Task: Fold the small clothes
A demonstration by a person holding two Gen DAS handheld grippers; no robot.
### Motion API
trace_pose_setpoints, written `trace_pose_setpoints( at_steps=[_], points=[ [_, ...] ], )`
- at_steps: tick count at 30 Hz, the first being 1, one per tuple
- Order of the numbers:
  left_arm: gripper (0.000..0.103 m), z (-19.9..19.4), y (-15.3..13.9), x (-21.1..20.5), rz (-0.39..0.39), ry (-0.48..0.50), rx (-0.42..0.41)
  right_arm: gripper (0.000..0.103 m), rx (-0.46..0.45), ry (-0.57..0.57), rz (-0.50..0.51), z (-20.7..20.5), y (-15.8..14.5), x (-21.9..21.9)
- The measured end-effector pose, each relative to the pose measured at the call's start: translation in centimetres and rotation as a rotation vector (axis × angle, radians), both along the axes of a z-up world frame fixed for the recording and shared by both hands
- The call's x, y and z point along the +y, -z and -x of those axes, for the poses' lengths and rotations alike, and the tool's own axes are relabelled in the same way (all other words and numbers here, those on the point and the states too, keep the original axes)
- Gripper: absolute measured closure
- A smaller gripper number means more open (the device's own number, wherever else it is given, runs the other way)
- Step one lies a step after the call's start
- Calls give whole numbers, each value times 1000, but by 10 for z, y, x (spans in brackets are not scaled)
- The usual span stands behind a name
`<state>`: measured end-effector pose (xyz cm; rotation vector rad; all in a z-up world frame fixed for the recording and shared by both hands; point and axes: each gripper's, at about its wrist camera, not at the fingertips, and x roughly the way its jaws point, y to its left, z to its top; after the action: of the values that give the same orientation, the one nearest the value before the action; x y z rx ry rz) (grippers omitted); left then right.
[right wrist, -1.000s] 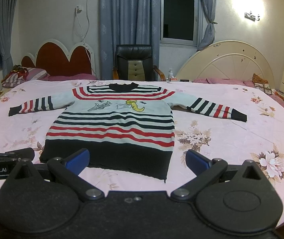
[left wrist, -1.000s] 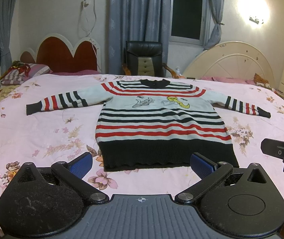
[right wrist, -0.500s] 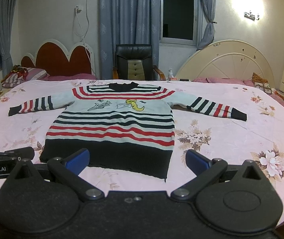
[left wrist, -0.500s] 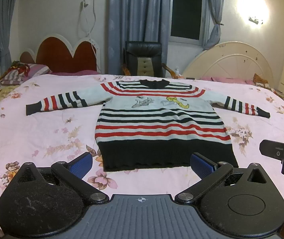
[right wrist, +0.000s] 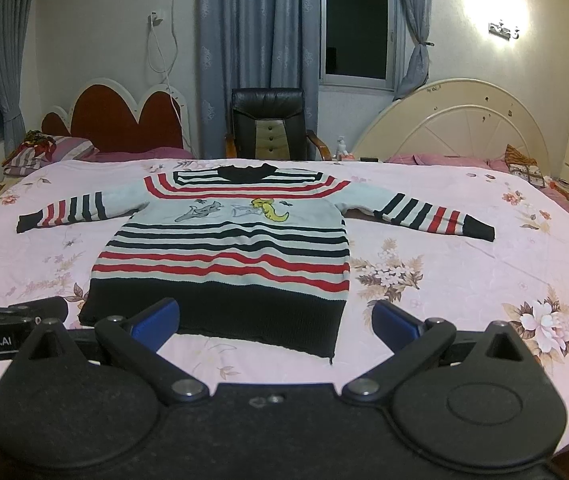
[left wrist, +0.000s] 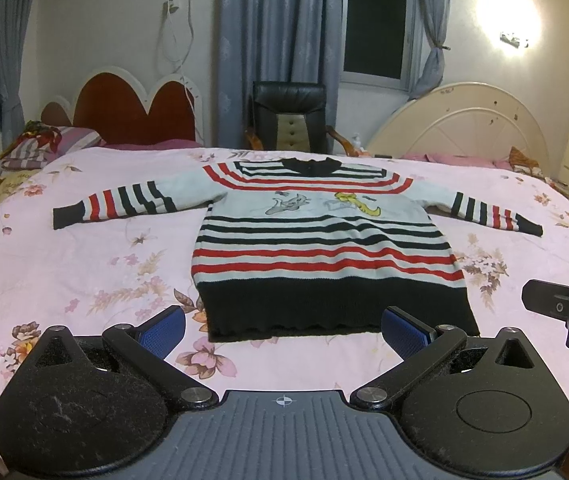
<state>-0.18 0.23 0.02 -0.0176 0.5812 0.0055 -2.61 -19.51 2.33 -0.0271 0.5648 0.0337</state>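
A small striped sweater (left wrist: 320, 236), white with red and black bands and a black hem, lies flat and face up on the pink floral bed (left wrist: 64, 272), both sleeves spread out. It also shows in the right wrist view (right wrist: 228, 248). My left gripper (left wrist: 283, 330) is open and empty, just short of the hem. My right gripper (right wrist: 275, 320) is open and empty, near the hem's right corner. The right gripper shows at the right edge of the left wrist view (left wrist: 564, 308); the left gripper shows at the left edge of the right wrist view (right wrist: 8, 320).
A black office chair (left wrist: 288, 120) stands behind the bed. A red headboard (left wrist: 132, 112) with pillows (left wrist: 44, 148) is at the back left, a cream headboard (left wrist: 460, 128) at the back right. Curtains and a window fill the far wall.
Both grippers have barely moved; the view has shifted very slightly. The sweater lies as before.
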Motion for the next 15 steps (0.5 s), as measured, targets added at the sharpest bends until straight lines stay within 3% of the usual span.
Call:
trace_pose_setpoints(
  at_steps=[15],
  points=[
    [0,-1,1,-1,0,0,2,1,2,2,-1,1,3,-1]
  ],
)
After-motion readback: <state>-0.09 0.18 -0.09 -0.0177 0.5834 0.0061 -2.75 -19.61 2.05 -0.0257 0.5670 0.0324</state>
